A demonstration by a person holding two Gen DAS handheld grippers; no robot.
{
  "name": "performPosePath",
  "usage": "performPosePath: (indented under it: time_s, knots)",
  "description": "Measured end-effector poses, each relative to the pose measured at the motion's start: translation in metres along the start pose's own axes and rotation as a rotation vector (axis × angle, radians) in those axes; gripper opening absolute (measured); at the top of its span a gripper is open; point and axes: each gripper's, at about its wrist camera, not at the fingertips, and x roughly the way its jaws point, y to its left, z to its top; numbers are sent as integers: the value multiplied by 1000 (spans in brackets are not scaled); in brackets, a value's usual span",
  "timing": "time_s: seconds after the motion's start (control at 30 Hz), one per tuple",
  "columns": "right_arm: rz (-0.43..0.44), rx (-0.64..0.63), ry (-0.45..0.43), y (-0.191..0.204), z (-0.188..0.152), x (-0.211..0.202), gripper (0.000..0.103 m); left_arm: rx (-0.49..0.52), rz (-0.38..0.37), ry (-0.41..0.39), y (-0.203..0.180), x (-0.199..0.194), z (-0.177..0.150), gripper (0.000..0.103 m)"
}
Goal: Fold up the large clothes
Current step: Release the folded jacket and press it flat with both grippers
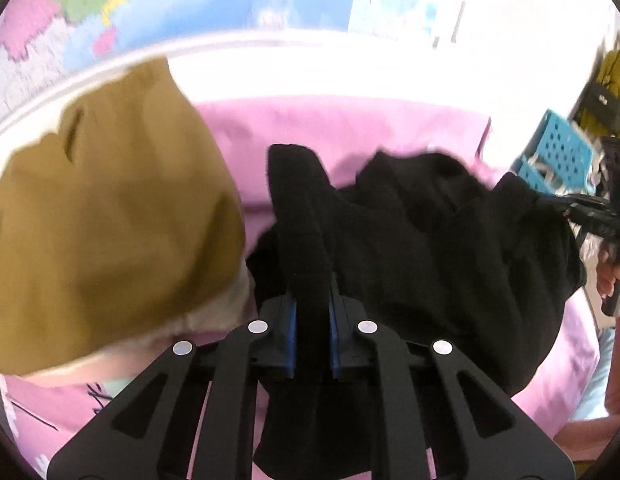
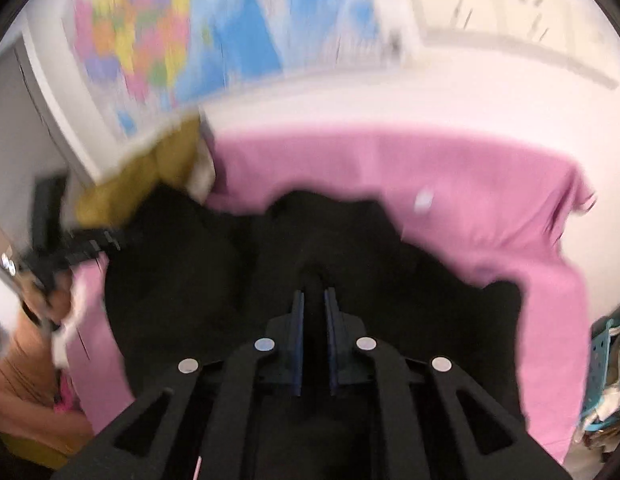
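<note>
In the left wrist view, the left gripper point(image 1: 312, 312) is clamped on a fold of the black garment point(image 1: 430, 248), a strip of the cloth standing up between its blue pads. In the right wrist view, the right gripper point(image 2: 313, 320) pinches another part of the same black garment point(image 2: 190, 264), the cloth bunched dark between its nearly closed fingers. The garment hangs crumpled between the two grippers, above a pink sheet point(image 1: 350, 128) that covers the surface below. Just left of the left gripper lies a mustard-brown cloth point(image 1: 110, 216), touching the black garment's edge. Farther right sits a blue perforated basket point(image 1: 558, 152). At the back, a coloured map point(image 2: 158, 40) hangs on the white wall. Both views are blurred.
</note>
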Motion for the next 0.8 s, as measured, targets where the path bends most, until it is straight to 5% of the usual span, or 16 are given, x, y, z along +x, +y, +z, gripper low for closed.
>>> performPosePath:
  time_s: [0.1, 0.2, 0.5, 0.6, 0.67, 0.73, 0.8]
  knots:
    - [-55, 11, -131, 2, 20, -26, 8, -15, 23, -62, 0, -8, 15, 12]
    - [-111, 20, -174, -4, 35, -19, 9, -61, 37, -114, 7, -8, 29, 12]
    - [-211, 28, 146, -36, 20, 99, 14, 18, 202, 70, 4, 61, 12, 22]
    - [-183, 57, 169, -40, 18, 98, 23, 41, 123, -5, -7, 30, 5, 43]
    - [-145, 89, 139, -41, 18, 83, 42, 72, 46, -61, -13, 6, -5, 57]
    - [-126, 98, 58, -39, 15, 50, 60, 121, 22, -92, -24, -14, -22, 60]
    - [-131, 88, -24, -31, 3, 15, 64, 147, 13, -90, -34, -23, -36, 60]
